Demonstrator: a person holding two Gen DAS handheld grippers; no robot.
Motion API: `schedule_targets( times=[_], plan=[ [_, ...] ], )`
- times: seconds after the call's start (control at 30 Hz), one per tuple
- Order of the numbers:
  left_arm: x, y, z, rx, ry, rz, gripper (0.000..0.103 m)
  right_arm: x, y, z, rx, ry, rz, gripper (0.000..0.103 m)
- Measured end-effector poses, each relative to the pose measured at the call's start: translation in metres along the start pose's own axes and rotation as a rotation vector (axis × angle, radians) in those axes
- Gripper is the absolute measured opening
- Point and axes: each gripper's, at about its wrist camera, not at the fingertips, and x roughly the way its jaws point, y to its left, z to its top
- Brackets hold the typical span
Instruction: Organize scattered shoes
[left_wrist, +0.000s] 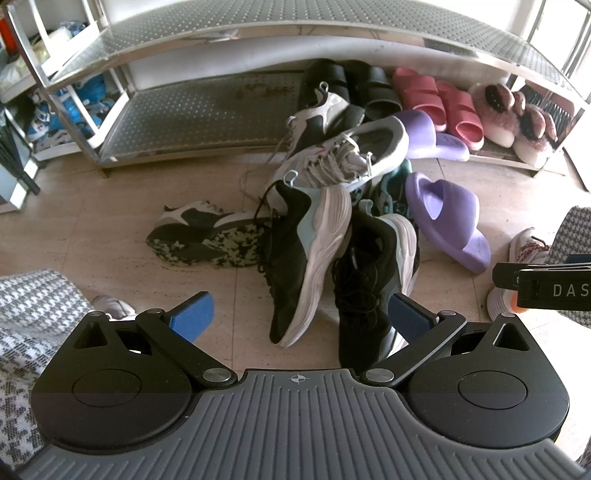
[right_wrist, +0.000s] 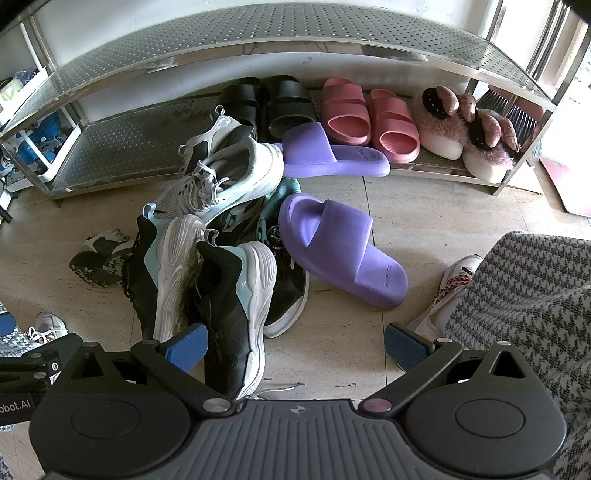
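Shoes in a scattered heap (right_wrist: 221, 236) cover the tiled floor, just in front of the long perforated steel shoe rack (right_wrist: 258, 29) at the far side; nothing is lifted, so I judge the sorting barely begun, with black, pink and fluffy pairs already lined up on the rack's lower shelf, far right; the pale grey lace-up sneaker (right_wrist: 225, 177) tops the pile, the black mesh sneakers with white soles (right_wrist: 229, 302) lean together nearest; the purple foam slide (right_wrist: 340, 247) lies right of them; left gripper (left_wrist: 299, 314) spread wide, empty, likewise the right gripper (right_wrist: 295, 347); next call, I'd say, close on one black sneaker's heel; the left view alone shows the camouflage-soled shoe (left_wrist: 207, 240) clearly, far left of the heap.
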Motion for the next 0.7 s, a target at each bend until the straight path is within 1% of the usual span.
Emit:
schedule_targets(
  times=[0.23, 0.37, 0.43, 0.53, 0.63, 0.7],
  plan=[
    [0.0, 0.0, -0.002, 0.002, 0.008, 0.005, 0.103, 0.0, -0.001, 0.0, 0.002, 0.0, 0.0, 0.102],
    [0.002, 0.008, 0.004, -0.024, 0.041, 0.01, 0.103, -0.004, -0.003, 0.004, 0.019, -0.019, 0.002, 0.102],
    [0.002, 0.016, 0.007, -0.048, 0.062, 0.014, 0.103, -0.011, -0.005, 0.013, 0.034, -0.04, 0.04, 0.102],
    [0.009, 0.04, 0.02, -0.112, 0.111, 0.044, 0.103, -0.022, -0.004, 0.028, 0.033, -0.075, 0.108, 0.102],
    [0.021, 0.059, 0.038, -0.11, 0.14, 0.06, 0.103, -0.031, 0.009, 0.049, -0.046, -0.122, 0.198, 0.102],
    [0.03, 0.072, 0.05, -0.108, 0.159, 0.071, 0.103, -0.031, 0.018, 0.064, -0.107, -0.133, 0.251, 0.102]
  ],
)
